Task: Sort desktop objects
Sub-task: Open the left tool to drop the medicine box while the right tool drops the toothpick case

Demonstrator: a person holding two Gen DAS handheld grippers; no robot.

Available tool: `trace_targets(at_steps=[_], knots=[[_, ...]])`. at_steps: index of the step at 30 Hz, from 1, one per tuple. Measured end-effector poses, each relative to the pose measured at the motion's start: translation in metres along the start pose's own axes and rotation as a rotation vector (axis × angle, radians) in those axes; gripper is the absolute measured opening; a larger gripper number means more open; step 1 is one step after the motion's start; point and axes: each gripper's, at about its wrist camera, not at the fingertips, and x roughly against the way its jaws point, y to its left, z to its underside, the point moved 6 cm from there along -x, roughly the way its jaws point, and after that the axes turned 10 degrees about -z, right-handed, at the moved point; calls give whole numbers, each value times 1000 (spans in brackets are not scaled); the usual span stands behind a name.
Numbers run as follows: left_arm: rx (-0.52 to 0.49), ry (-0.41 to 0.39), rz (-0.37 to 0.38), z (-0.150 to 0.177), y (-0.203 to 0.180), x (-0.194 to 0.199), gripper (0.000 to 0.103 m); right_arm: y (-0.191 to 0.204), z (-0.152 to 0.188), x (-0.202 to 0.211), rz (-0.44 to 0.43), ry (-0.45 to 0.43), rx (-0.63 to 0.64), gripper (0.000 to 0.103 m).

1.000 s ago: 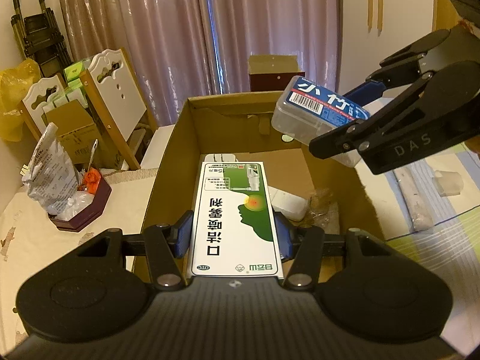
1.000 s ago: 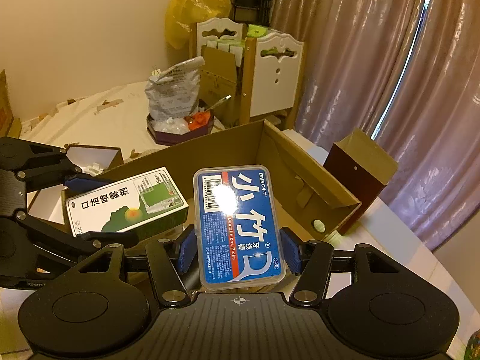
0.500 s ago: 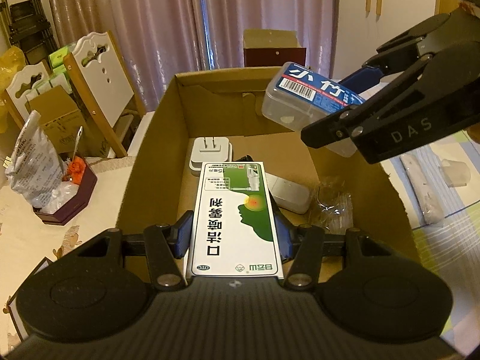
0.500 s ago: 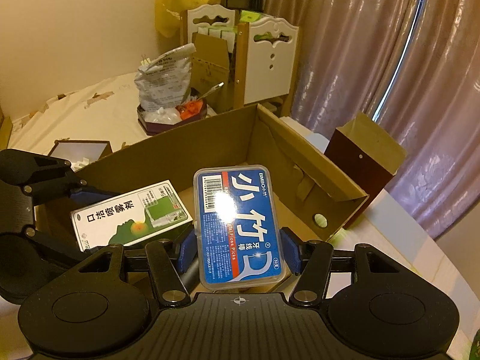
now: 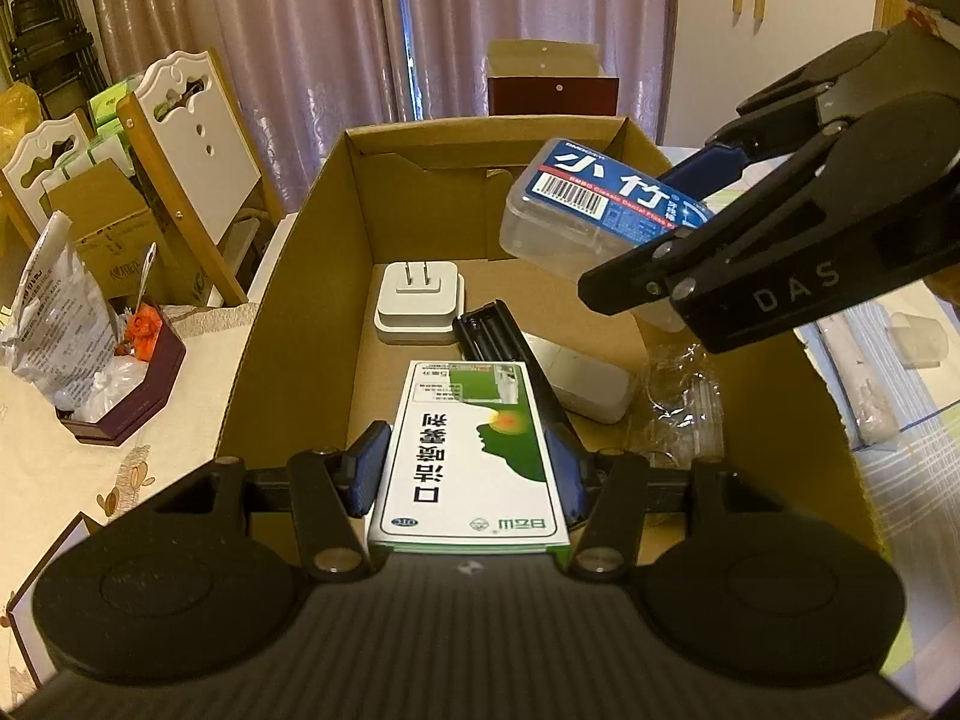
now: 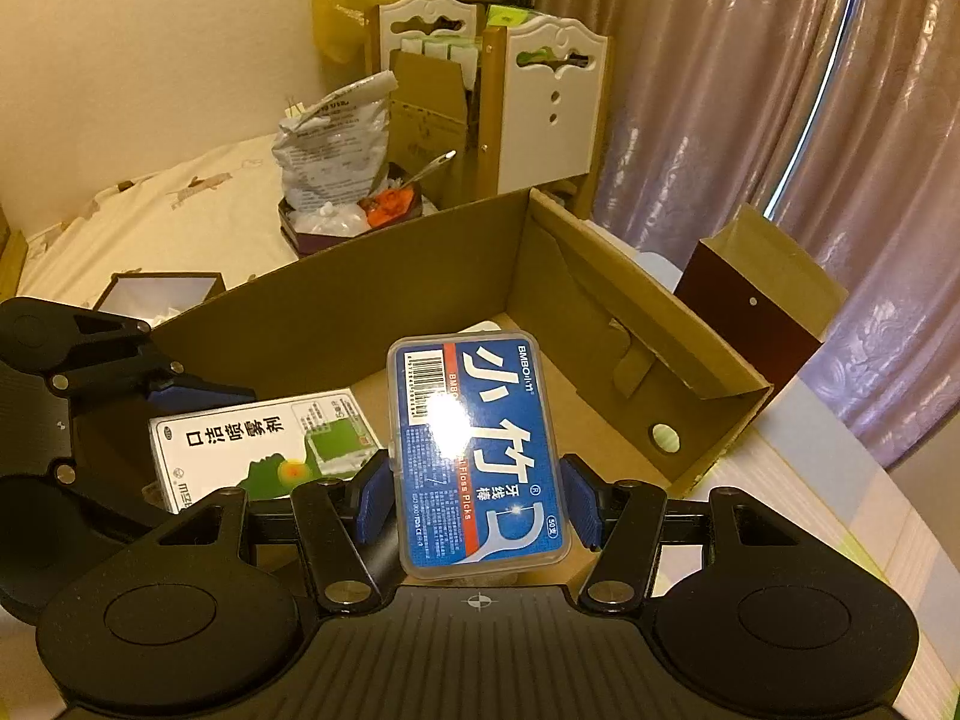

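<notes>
My left gripper [image 5: 468, 462] is shut on a green and white spray box [image 5: 471, 450], held over the open cardboard box [image 5: 288, 300]. My right gripper [image 6: 477, 495] is shut on a blue floss pick case [image 6: 477, 456], which hangs above the box's right side as the floss pick case [image 5: 600, 210] in the left wrist view. The spray box [image 6: 258, 444] and left gripper show at the left of the right wrist view. On the box floor lie a white charger [image 5: 420, 300], a black flat item [image 5: 498, 336], a white block [image 5: 588, 384] and clear plastic wrap [image 5: 678, 408].
A dark tray with a crumpled bag [image 5: 66, 336] stands on the cream cloth left of the box. White-backed chairs [image 5: 198, 144] and a brown carton stand behind it. A small maroon box [image 5: 552, 84] sits beyond the cardboard box. A striped cloth [image 5: 900, 420] lies to the right.
Both grippers have moved forward and lower over the cardboard box, still holding their items. More of the box floor and the white charger have come into view.
</notes>
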Motion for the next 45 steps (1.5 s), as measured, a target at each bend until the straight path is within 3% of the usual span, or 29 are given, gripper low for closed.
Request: trace_targets(at_steps=[45], knots=[[21, 7, -14, 8, 8, 12, 51, 6, 6, -20, -5, 17, 17, 58]])
